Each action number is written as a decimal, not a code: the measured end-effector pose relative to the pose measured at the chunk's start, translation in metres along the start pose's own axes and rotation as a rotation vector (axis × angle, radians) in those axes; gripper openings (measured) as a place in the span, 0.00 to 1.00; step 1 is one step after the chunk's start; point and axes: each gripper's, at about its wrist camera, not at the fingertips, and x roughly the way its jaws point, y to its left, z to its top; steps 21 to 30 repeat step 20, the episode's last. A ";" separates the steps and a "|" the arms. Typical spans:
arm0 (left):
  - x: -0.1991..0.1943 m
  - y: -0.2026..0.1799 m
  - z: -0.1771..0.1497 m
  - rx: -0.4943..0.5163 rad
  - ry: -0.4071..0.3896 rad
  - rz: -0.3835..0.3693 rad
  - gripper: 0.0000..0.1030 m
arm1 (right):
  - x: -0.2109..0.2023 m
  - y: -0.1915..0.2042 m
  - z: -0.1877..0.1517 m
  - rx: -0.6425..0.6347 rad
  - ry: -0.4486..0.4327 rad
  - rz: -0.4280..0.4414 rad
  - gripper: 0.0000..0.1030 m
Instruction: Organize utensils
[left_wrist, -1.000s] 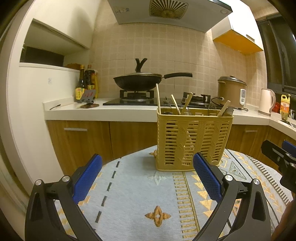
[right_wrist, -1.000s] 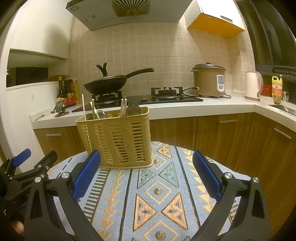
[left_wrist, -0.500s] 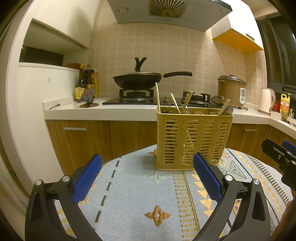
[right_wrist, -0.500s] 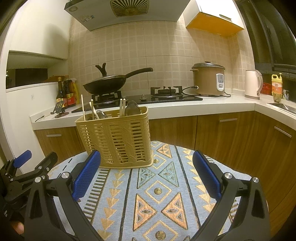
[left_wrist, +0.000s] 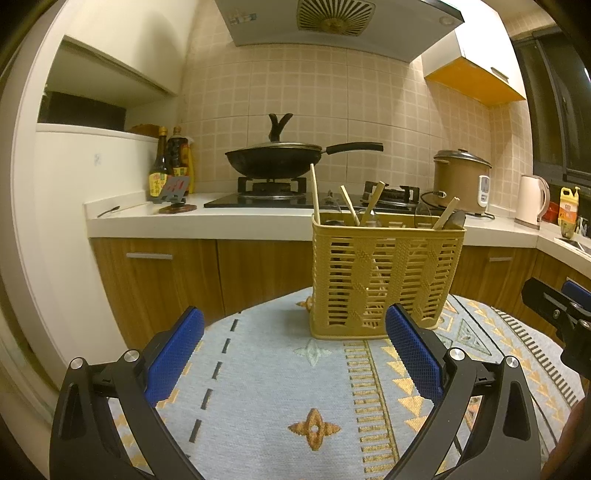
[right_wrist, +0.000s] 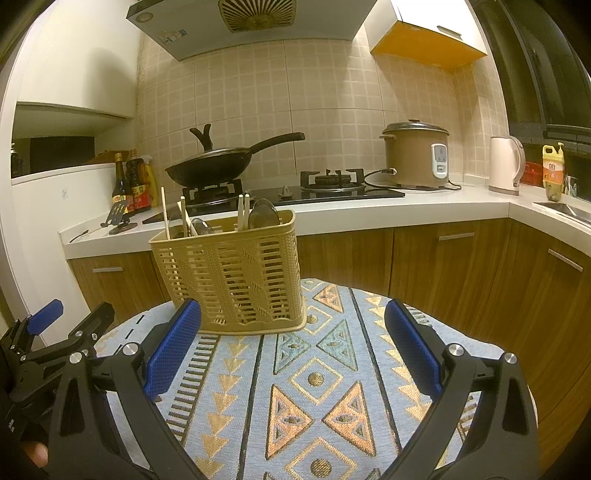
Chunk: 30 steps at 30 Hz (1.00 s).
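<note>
Utensils (left_wrist: 373, 210) stand handles-up in a tan slatted basket (left_wrist: 386, 277) on the patterned tablecloth (left_wrist: 280, 384): chopsticks lean at the left end and near the middle, while spoon and ladle bowls show above the rim. The basket sits dead ahead of both tongs, beyond their fingertips and touching neither.

From the left gripper (left_wrist: 293, 354) the basket lies forward and a little to its right, its near corner just behind the right blue pad. From the right gripper (right_wrist: 291, 352) it lies forward and to its left, with the bottom edge just past the left pad (right_wrist: 171, 347). The basket's long axis runs across the left gripper's line of sight, and the utensil shafts point upward, some tilted.

Both pairs of tongs are spread wide and hold nothing. Neither looks clearly nearer, though the left one faces the basket's broad side more squarely. I judge that any pick would need a gripper lifted above the rim and brought down around an upright shaft, since the slatted wall blocks a level approach.
</note>
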 end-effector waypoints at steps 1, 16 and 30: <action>0.000 0.000 0.000 0.000 0.000 0.000 0.92 | 0.000 0.000 0.000 0.000 0.000 -0.001 0.92; 0.003 0.007 0.002 -0.026 0.026 -0.010 0.93 | 0.000 0.002 -0.001 -0.001 0.004 0.002 0.92; 0.003 0.008 0.001 -0.030 0.023 -0.008 0.93 | 0.000 0.004 -0.002 -0.004 0.004 0.002 0.92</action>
